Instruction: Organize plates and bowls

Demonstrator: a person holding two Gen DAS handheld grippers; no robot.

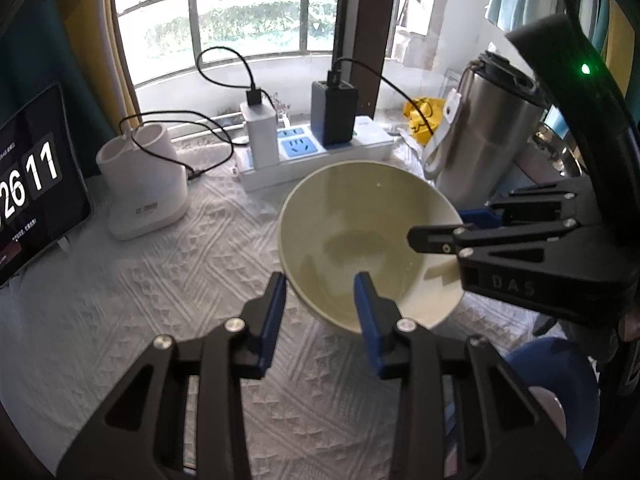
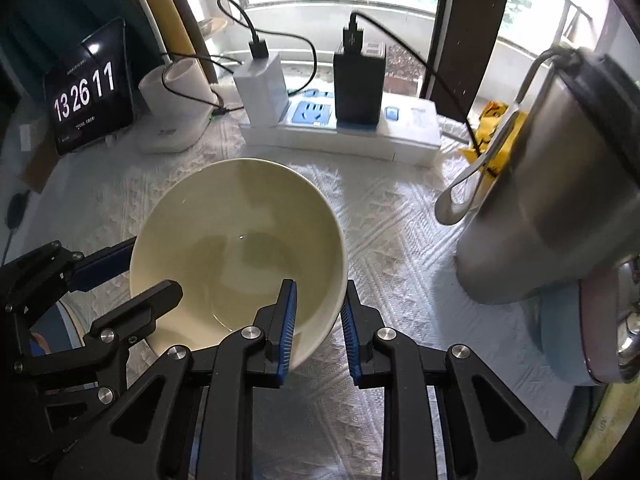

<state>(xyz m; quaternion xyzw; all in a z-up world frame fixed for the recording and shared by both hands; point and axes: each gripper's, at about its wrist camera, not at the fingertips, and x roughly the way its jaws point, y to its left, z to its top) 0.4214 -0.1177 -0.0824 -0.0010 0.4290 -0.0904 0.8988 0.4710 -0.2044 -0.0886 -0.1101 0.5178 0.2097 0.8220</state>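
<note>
Bowl (image 2: pixel 236 248) sits mid-bench. Left gripper (image 1: pixel 320 312) and right gripper (image 2: pixel 318 320) both straddle its rim; jaws partly closed, clamp unconfirmed. Likely early stage: nothing stacked yet, no plates in view.

Bowl (image 2: pixel 240 240) pale cream-yellow, plain, no pattern. Tabletop (image 1: pixel 160 300) covered in white cloth with raised diamond and triangle weave. Left gripper (image 1: pixel 320 312) and right gripper (image 2: pixel 318 328) black, with blue ribbed fingers (image 2: pixel 289 320). Power strip (image 2: pixel 340 136) white with blue sockets. Tumbler (image 2: pixel 560 200) brushed silver steel, dark lid. Clock screen (image 2: pixel 88 92) black with white digits. Chargers: one white (image 2: pixel 262 88), one black (image 2: pixel 358 88).
</note>
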